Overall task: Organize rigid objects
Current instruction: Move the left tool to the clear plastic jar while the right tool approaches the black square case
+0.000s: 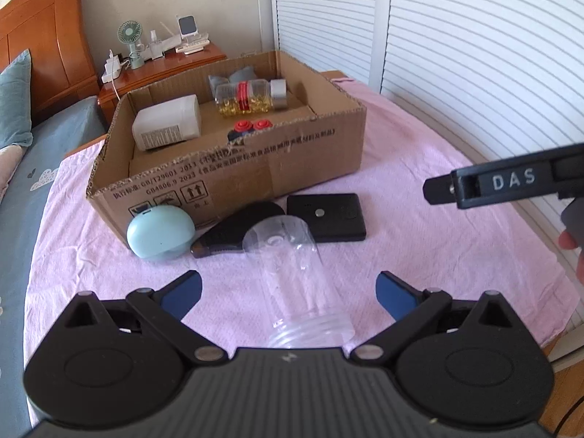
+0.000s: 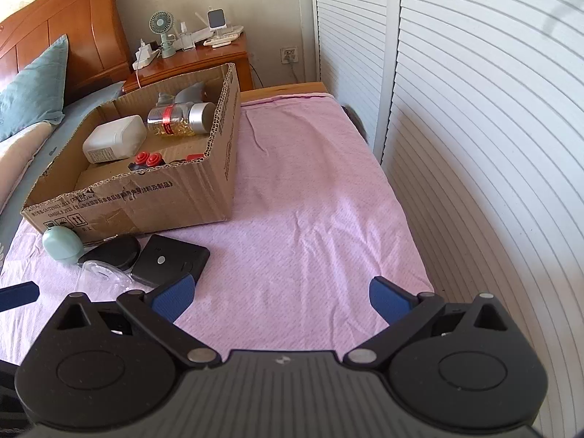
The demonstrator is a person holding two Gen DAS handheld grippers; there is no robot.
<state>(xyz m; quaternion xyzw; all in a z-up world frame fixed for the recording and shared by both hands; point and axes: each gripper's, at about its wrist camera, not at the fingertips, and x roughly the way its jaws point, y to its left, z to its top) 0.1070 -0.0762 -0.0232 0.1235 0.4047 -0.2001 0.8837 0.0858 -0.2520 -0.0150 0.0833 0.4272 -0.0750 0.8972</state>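
Pink cloth (image 1: 401, 168) is seen spread over the table, bed alongside. A cardboard box (image 1: 255, 168) is set on it toward the far side, open-topped. Already inside: a white bottle (image 1: 166, 124), a capsule jar (image 1: 248, 96) lying on its side, two red caps (image 1: 252, 126). Grey item at the back is not identified.

Left outside, against the box's near wall: a pale blue egg-shaped case (image 1: 160, 233), a black teardrop-shaped item (image 1: 237, 228), a flat black square device (image 1: 326, 217). These three are bunched together, touching or nearly so.

The clear plastic bottle (image 1: 299, 284) is noted lying flat on the cloth, capless. Its long axis is run almost straight along the line the left gripper (image 1: 288, 292) points: threaded neck toward the gripper, closed base pointing away at the box and resting near the teardrop item. The bottle is placed between the blue pads (image 1: 182, 292), which are spread wide and clear of its sides; nothing is held.

The right gripper (image 2: 281, 297) is seen equally wide and empty, over bare cloth, well off to the bottle's right. The left is judged much the nearer.

Judgement: with the axis aligned this way, the jaws would be closed across the bottle's width, near the neck.
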